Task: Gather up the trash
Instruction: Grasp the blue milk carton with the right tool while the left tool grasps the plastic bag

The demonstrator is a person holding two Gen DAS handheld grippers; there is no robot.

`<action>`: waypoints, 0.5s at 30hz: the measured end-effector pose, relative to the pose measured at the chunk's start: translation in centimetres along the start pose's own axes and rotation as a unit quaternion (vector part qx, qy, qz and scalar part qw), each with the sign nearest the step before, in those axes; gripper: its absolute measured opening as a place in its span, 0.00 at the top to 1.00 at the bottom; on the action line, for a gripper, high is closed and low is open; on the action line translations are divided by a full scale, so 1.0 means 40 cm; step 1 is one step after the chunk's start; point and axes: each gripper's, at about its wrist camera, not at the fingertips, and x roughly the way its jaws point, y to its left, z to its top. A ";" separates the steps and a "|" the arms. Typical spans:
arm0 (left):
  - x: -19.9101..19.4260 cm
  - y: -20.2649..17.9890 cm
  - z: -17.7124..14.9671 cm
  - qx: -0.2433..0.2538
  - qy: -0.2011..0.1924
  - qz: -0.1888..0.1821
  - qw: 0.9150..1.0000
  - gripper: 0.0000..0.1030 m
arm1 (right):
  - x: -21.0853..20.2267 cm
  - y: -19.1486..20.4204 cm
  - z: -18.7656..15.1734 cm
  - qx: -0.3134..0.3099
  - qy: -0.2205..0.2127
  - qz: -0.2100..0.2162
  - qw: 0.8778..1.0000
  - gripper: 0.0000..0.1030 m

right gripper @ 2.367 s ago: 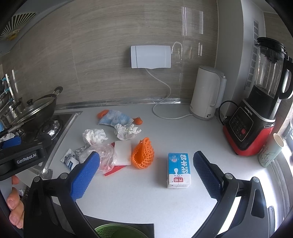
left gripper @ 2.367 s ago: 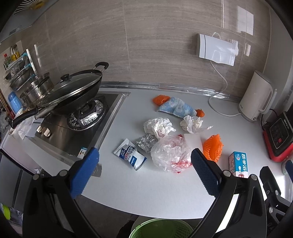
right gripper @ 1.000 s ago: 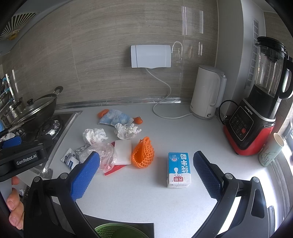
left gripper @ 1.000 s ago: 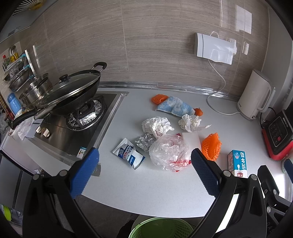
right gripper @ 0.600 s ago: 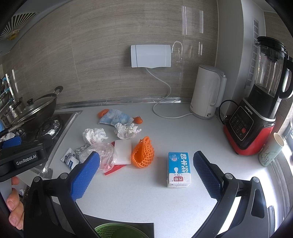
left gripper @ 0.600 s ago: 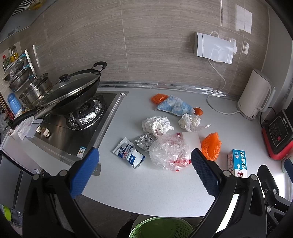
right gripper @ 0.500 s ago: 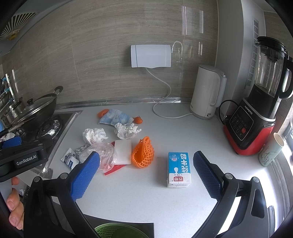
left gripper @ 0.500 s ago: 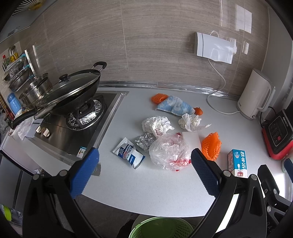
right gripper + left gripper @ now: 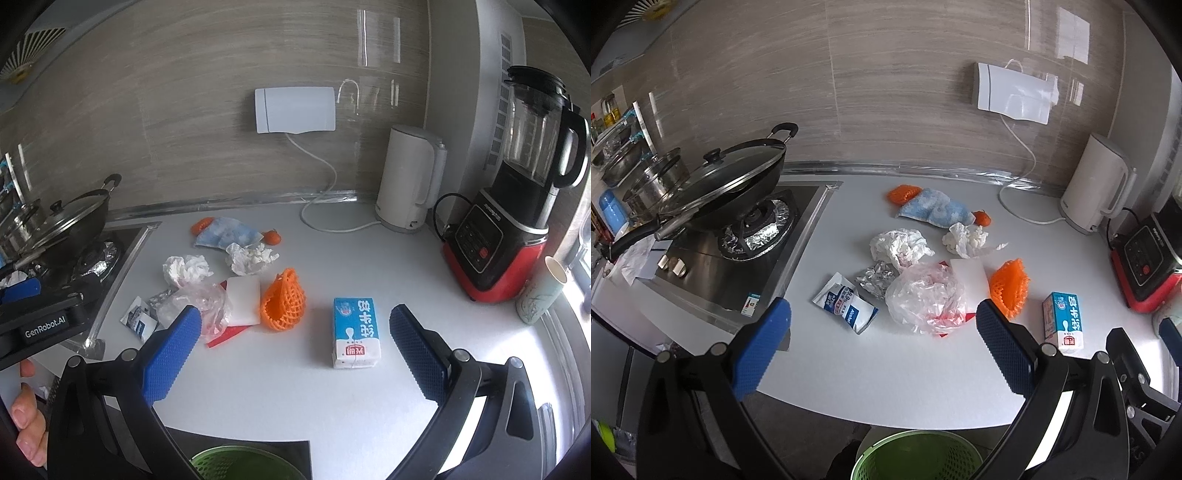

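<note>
In the left wrist view, the left tongs (image 9: 882,334) are held wide apart and empty above the front edge of the white counter (image 9: 923,376). A heap of trash is seen around the middle of the counter: a clear plastic bag (image 9: 929,297), with a foil scrap (image 9: 875,277) touching it on its left and a printed sachet (image 9: 846,308) lying toward the stove-side edge. Two crumpled tissues (image 9: 899,247) are placed behind the bag, and a blue cloth (image 9: 934,210) is laid nearer the back edge. An orange foam net (image 9: 1010,284) and a milk carton (image 9: 1065,319) are found toward the right end. A green bin (image 9: 916,456) is seen below the front edge. A lidded wok (image 9: 727,192) is set on the stove at the left end.

In the right wrist view, the right tongs (image 9: 295,341) are likewise spread open and nothing is gripped; they are held over the front of the counter (image 9: 277,398). The milk carton (image 9: 356,332) is seen lying flat between the blue pads, with the orange foam net (image 9: 282,301) just to its left. A kettle (image 9: 410,182) and a red blender (image 9: 506,221) are stood along the back and right edges. The left tongs' body and a hand (image 9: 29,424) are seen at the left border.
</note>
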 end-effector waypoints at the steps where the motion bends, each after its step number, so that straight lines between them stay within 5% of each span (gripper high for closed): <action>1: -0.004 0.000 -0.003 0.001 0.000 0.000 1.000 0.06 | -0.001 -0.001 -0.001 0.001 0.000 -0.001 1.000 0.02; 15: 0.069 -0.011 -0.058 0.045 0.009 -0.046 0.998 0.06 | 0.053 -0.074 -0.081 0.053 0.013 -0.008 0.998 0.02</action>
